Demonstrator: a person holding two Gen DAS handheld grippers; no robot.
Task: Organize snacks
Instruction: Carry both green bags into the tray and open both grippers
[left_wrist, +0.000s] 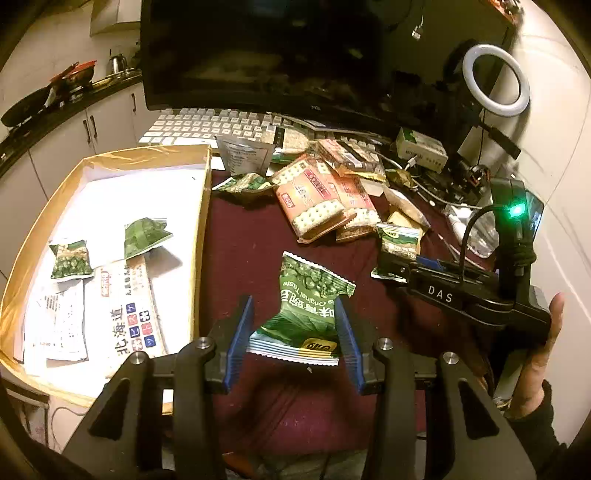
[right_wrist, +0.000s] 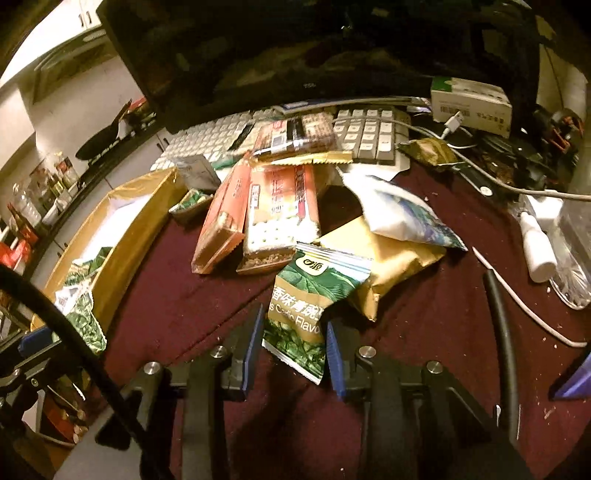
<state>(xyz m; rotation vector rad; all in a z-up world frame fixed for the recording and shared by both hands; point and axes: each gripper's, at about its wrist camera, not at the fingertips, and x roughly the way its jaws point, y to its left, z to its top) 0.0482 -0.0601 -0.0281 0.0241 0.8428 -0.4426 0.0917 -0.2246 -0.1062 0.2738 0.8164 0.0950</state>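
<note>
Left wrist view: left tool (left_wrist: 293, 334) clamped on a green pea packet (left_wrist: 306, 306), blue pads pressed into both sides, packet pinched at the waist and raised above the maroon tabletop (left_wrist: 243, 258).
Box: cardboard box (left_wrist: 205, 206) to the left of the held packet; two green packets (left_wrist: 72, 258) (left_wrist: 146, 234) and flat white wrappers (left_wrist: 127, 306) lying inside on white paper.
Pile: cracker packs (left_wrist: 314, 201) and other snacks heaped beyond the held packet, in front of the keyboard (left_wrist: 207, 125) and monitor (left_wrist: 258, 55).
Right side of left view: right tool body marked DAS, gripped by a hand (left_wrist: 543, 354), tip at a garlic pea packet (left_wrist: 399, 240).
Right wrist view: right tool (right_wrist: 293, 349) closed on the garlic pea packet (right_wrist: 314, 295), pads against both edges of its lower half.
Packet position: upper end overlapping a tan bag (right_wrist: 391, 266) and touching the cracker packs (right_wrist: 280, 206).
Behind pile: white bag (right_wrist: 399, 210), keyboard (right_wrist: 369, 133), white carton (right_wrist: 472, 103), cables (right_wrist: 480, 173).
</note>
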